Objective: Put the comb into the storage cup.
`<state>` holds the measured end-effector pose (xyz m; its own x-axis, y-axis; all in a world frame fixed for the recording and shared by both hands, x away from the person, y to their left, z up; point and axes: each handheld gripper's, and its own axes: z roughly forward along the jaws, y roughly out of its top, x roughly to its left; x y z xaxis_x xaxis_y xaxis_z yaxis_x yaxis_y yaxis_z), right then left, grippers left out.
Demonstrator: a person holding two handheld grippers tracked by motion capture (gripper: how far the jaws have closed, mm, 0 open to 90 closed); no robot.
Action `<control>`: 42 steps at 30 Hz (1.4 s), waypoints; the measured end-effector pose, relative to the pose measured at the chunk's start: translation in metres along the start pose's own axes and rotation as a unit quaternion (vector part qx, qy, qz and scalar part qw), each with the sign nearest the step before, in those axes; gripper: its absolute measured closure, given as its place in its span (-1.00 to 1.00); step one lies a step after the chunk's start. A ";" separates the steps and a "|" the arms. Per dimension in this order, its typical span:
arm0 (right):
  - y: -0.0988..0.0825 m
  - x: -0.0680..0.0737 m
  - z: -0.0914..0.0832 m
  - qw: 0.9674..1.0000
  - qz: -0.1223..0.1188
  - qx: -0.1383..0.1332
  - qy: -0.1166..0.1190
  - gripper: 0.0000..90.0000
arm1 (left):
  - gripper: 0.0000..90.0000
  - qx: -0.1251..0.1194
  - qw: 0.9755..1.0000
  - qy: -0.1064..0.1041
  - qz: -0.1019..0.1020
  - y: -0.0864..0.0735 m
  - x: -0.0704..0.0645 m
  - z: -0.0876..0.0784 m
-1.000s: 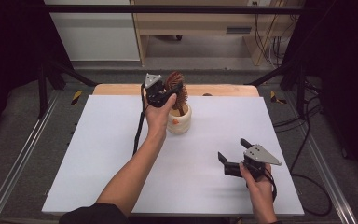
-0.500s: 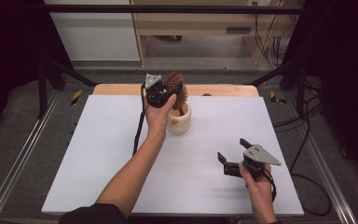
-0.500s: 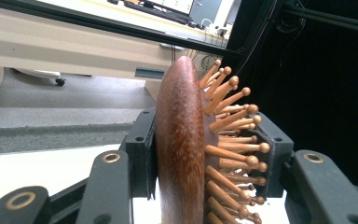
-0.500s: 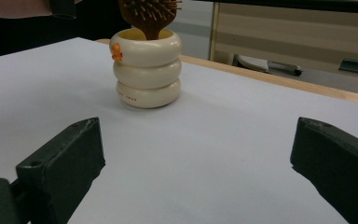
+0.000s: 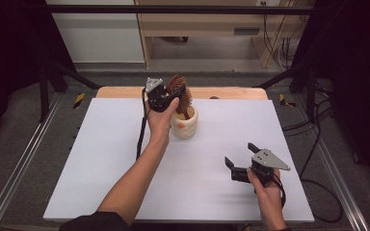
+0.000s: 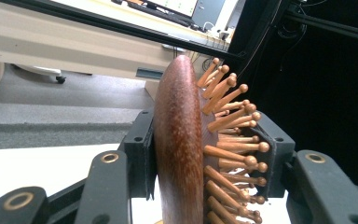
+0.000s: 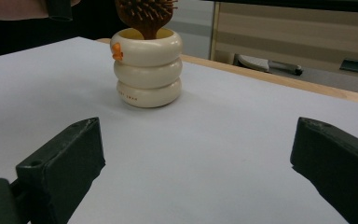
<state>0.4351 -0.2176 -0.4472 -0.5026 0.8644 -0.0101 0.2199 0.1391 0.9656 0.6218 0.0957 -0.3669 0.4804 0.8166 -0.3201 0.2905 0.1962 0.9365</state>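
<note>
Jaws of the left gripper (image 5: 166,98) were pinched on the head of a wooden hairbrush (image 5: 179,92), one pad flat against its smooth brown back and the other pressing into the knob-tipped pegs (image 6: 233,135), as the left gripper view made plain. Seen from above, the brush stood nearly upright with its handle end down inside a cream cup (image 5: 184,123) shaped like three stacked rings, and its head rose above the cup's rim. The cup sat on the white table (image 5: 101,159) toward twelve o'clock of its middle, near the far wooden edge, with a small orange mark on the side facing the person. The left hand (image 5: 160,120) reached in from six o'clock, forearm stretched across the table, and a black cable (image 5: 140,130) hung from the gripper down to the tabletop. The right gripper (image 5: 241,166) rested low over the table at about four o'clock from the cup, well apart from it, held by the right hand (image 5: 265,185) near the close edge. Its jaws were spread wide with nothing between them, and in the right gripper view they framed bare table with the cup (image 7: 148,70) and the lower part of the brush (image 7: 145,16) straight ahead.
</note>
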 end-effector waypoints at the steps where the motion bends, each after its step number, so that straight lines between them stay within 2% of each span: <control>1: 0.000 0.000 0.000 1.000 0.001 0.000 0.000 -0.93 | 0.10 -0.001 1.000 0.000 -0.001 0.000 0.001 0.000; 42: 0.000 0.000 0.002 1.000 -0.004 0.002 0.001 -0.94 | 0.06 -0.007 1.000 -0.002 -0.018 -0.006 0.018 -0.010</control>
<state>0.4367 -0.2166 -0.4482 -0.5065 0.8621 -0.0177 0.2187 0.1483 0.9644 0.6203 0.1143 -0.3765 0.4728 0.8065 -0.3549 0.2958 0.2342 0.9261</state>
